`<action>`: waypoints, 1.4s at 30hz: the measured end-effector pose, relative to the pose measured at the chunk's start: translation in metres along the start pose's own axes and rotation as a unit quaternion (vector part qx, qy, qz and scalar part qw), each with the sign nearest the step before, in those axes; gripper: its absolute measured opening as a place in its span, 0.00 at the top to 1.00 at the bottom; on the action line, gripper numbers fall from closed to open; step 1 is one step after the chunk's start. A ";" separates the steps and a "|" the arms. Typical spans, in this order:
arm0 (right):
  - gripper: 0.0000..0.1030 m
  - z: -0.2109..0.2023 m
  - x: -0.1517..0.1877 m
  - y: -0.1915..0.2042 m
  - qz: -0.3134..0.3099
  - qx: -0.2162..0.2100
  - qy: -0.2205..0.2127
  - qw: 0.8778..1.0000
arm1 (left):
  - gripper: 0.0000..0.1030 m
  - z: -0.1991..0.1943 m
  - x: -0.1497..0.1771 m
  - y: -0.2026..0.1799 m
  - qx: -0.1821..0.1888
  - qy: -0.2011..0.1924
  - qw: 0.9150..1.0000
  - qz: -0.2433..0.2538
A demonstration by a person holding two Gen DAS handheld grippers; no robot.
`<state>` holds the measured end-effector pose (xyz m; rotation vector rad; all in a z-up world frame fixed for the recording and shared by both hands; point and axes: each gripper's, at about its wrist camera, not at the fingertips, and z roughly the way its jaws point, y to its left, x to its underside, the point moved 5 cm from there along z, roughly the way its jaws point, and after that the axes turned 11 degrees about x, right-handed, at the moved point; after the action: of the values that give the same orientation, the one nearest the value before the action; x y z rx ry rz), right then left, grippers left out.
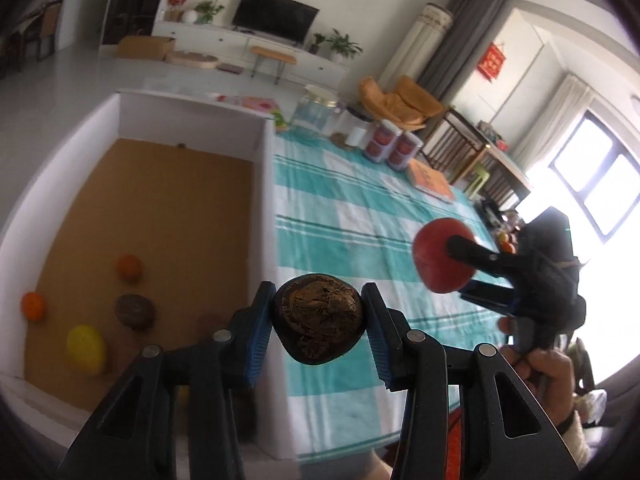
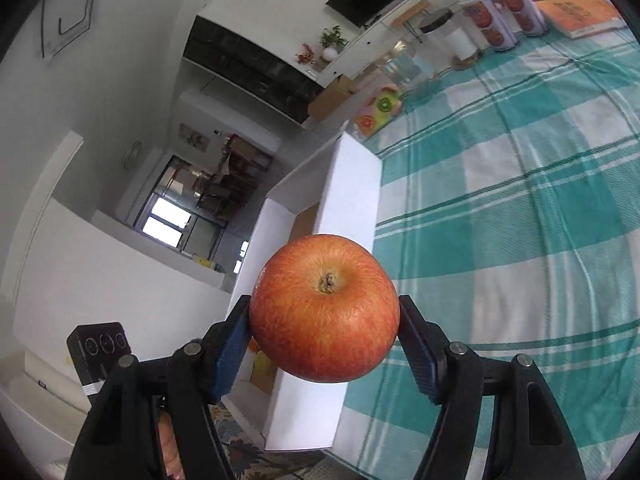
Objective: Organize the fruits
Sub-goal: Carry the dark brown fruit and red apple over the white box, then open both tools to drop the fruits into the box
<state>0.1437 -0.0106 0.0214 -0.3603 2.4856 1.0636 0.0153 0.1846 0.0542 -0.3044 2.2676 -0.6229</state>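
In my left gripper (image 1: 318, 322) I have a dark brown, wrinkled fruit (image 1: 318, 320), pinched between the blue pads with the jaws drawn fairly close; what kind of fruit it is I cannot say for sure, perhaps a passion fruit. It hangs in the air just over the near right wall of the white box (image 1: 268, 184), more above the checked tablecloth (image 1: 360, 208) than above the box floor.

My right gripper (image 2: 324, 328) is clamped on a red apple (image 2: 324, 308), jaws about half spread to take its width, both pads pressed to its sides, stem end facing my camera. The left view shows the same apple (image 1: 442, 256) held clear above the cloth, well apart from the box.

Inside the box, on its brown floor, lie two orange fruits (image 1: 129, 268) (image 1: 33, 306), a yellow one (image 1: 86, 348) and another dark brown one (image 1: 134, 310), all loosely grouped toward the near end.

As I judge it, this is the carry step: both fruits are lifted and are on their way to the box. Next I must bring the brown fruit leftward over the wall, lower it toward a bare patch of floor away from the others, and only then let the pads part. The apple needs the same, and it has farther to travel; I would keep the two grippers from crowding each other over the opening.
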 end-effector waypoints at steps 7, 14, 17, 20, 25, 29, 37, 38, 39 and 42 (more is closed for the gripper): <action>0.32 0.082 0.014 0.100 -0.143 0.050 0.064 0.986 | 0.56 0.001 0.011 0.100 -0.143 0.022 0.989 -0.025; 0.32 0.171 0.047 0.133 -0.286 0.195 0.102 0.933 | 0.55 0.017 0.020 0.130 -0.174 0.062 0.982 -0.038; 0.31 0.191 0.057 0.133 -0.312 0.225 0.115 0.916 | 0.48 0.017 0.021 0.130 -0.182 0.064 0.981 -0.031; 0.31 0.188 0.058 0.133 -0.312 0.232 0.106 0.915 | 0.37 0.012 0.023 0.132 -0.202 0.056 0.978 -0.022; 0.02 0.154 0.040 0.140 -0.287 0.220 0.058 0.931 | 0.18 -0.010 0.023 0.123 -0.213 0.008 0.977 -0.012; 0.00 0.118 0.031 0.147 -0.267 0.219 0.019 0.938 | 0.12 -0.031 0.017 0.102 -0.250 -0.054 0.967 0.022; 0.00 0.070 0.045 0.148 -0.241 0.243 -0.012 0.940 | 0.08 -0.059 0.012 0.078 -0.359 -0.068 0.928 0.076; 0.00 0.067 0.049 0.148 -0.240 0.245 -0.010 0.939 | 0.08 -0.062 0.013 0.078 -0.365 -0.072 0.925 0.073; 0.00 0.063 0.053 0.149 -0.238 0.248 -0.008 0.939 | 0.08 -0.065 0.015 0.079 -0.363 -0.072 0.927 0.063; 0.00 0.054 0.062 0.149 -0.230 0.255 -0.010 0.939 | 0.08 -0.067 0.018 0.084 -0.325 -0.059 0.944 0.027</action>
<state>0.0452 0.1251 0.0527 -0.7106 2.3705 0.2235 -0.0476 0.2720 0.0396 -0.5750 2.2947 0.1924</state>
